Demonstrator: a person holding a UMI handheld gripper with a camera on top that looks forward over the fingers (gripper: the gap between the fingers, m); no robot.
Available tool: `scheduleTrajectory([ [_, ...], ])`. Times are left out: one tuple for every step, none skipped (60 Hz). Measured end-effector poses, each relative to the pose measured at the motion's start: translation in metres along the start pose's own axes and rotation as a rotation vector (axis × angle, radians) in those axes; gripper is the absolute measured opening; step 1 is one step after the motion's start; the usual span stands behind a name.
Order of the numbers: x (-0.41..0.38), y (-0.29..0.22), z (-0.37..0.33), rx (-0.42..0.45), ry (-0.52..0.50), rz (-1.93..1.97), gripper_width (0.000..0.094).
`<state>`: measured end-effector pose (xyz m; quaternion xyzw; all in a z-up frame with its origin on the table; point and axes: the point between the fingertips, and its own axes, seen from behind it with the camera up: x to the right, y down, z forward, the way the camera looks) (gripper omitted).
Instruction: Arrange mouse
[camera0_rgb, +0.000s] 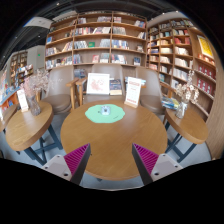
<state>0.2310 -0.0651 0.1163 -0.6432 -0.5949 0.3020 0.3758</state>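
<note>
Mouse (105, 112): a small pale object, low and rounded, sits at the middle of a round green mat (105, 114); too small to make out any detail. Mat lies flat on a round wooden table (112, 150), toward the table's far side, well ahead of the fingertips and roughly centred between them. Gripper (112, 160) hovers over the near part of the table, its two fingers spread wide with bare tabletop between them, nothing held; magenta pads (75, 158) face inward on both fingers. Beyond the mat, at the table's far edge, a white sign board (98, 83) stands upright, and a second white board (134, 93) stands just right of it, angled; printing on both unreadable. Wooden chairs (60, 88) sit behind the table. Left of the main table, another round wooden table (25, 128) carries a vase with dry stems (36, 95). To the right, a further wooden table (190, 122) with a similar stem arrangement (186, 92). Back wall and right side lined with tall wooden bookshelves (100, 40), full of books. Floor dark.
</note>
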Motion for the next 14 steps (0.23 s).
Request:
scheduleTrajectory([
  [0.0002, 0.0007, -0.0013, 0.002, 0.000, -0.002, 0.0853],
  [0.0007, 0.0012, -0.0022, 0.006, 0.002, -0.007, 0.0855],
  [0.0012, 0.0018, -0.0030, 0.010, 0.004, -0.014, 0.0855],
  [0.0015, 0.0028, -0.0035, 0.008, 0.004, -0.019, 0.0853],
  [0.0018, 0.0041, -0.0042, 0.006, 0.006, -0.021, 0.0852],
  [0.0024, 0.0052, -0.0046, 0.004, 0.009, -0.022, 0.0856],
  [0.0030, 0.0058, -0.0053, 0.003, 0.010, -0.020, 0.0857],
  [0.0032, 0.0061, -0.0057, 0.003, 0.010, -0.016, 0.0858],
  [0.0031, 0.0064, -0.0061, 0.002, 0.009, -0.012, 0.0859],
  [0.0026, 0.0068, -0.0062, 0.001, 0.007, -0.009, 0.0855],
  [0.0023, 0.0071, -0.0065, 0.000, 0.004, -0.007, 0.0854],
  [0.0013, 0.0075, -0.0069, -0.001, 0.001, -0.005, 0.0855],
  [0.0006, 0.0078, -0.0075, -0.002, -0.003, -0.002, 0.0854],
  [-0.0002, 0.0081, -0.0081, -0.002, -0.007, 0.001, 0.0856],
])
